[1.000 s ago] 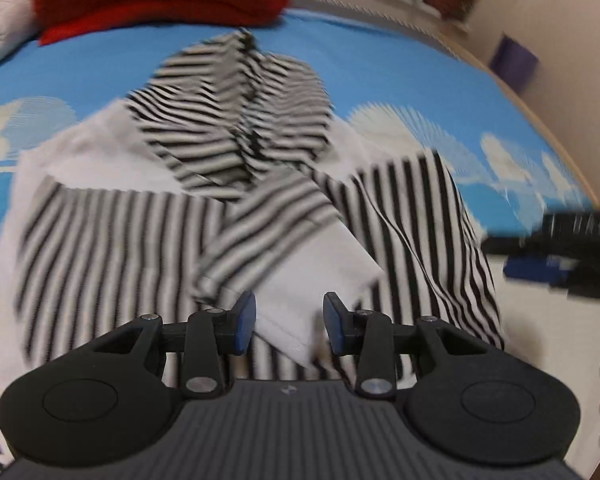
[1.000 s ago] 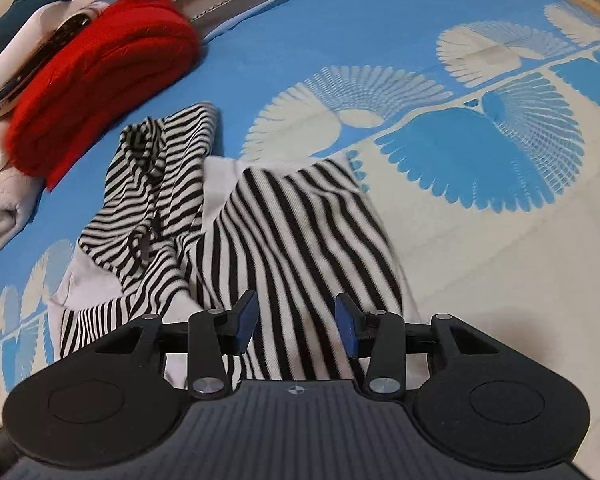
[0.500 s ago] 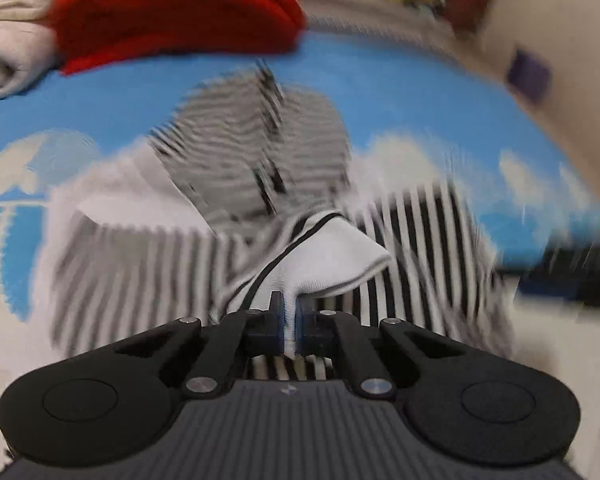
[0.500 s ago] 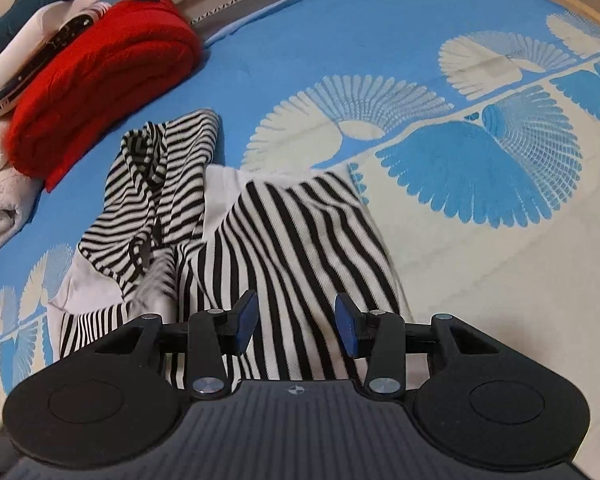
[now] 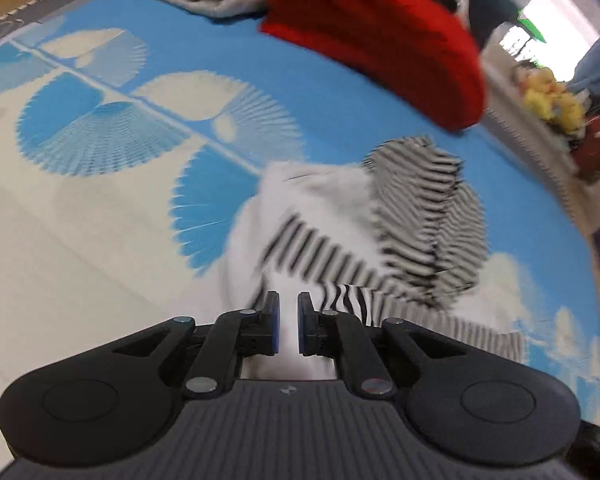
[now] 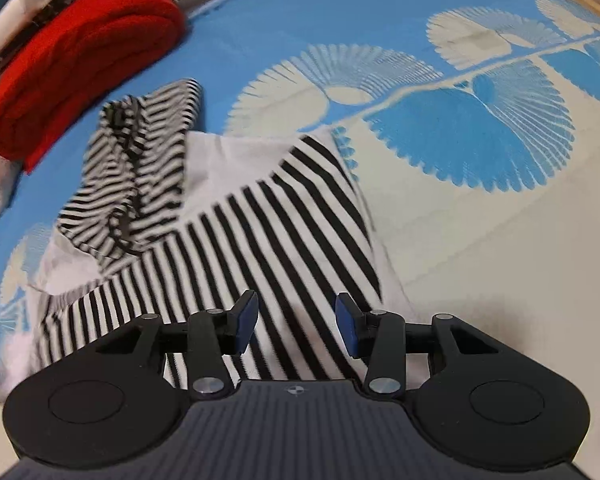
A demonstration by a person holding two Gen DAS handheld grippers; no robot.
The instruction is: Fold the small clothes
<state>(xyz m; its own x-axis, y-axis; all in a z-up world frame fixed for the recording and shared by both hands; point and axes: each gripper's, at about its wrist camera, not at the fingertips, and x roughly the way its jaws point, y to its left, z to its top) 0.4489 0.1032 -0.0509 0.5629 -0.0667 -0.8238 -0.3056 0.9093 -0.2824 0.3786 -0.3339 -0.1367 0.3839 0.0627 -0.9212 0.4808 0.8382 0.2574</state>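
The striped garment [image 6: 284, 232] lies spread on the patterned bed cover [image 6: 480, 220]. The left gripper [image 5: 288, 324] pinches its white sleeve cuff [image 5: 288, 344], raised for folding inward; the right gripper [image 6: 296, 320] hovers released above the body panel, ready to steady it.

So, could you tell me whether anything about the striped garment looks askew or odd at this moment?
Yes: the striped garment is not lying flat. Its hood is bunched in crooked folds near the folded red knit, and white fabric sits between the narrowly parted fingers of the left gripper. The right gripper hangs open above the stripes.
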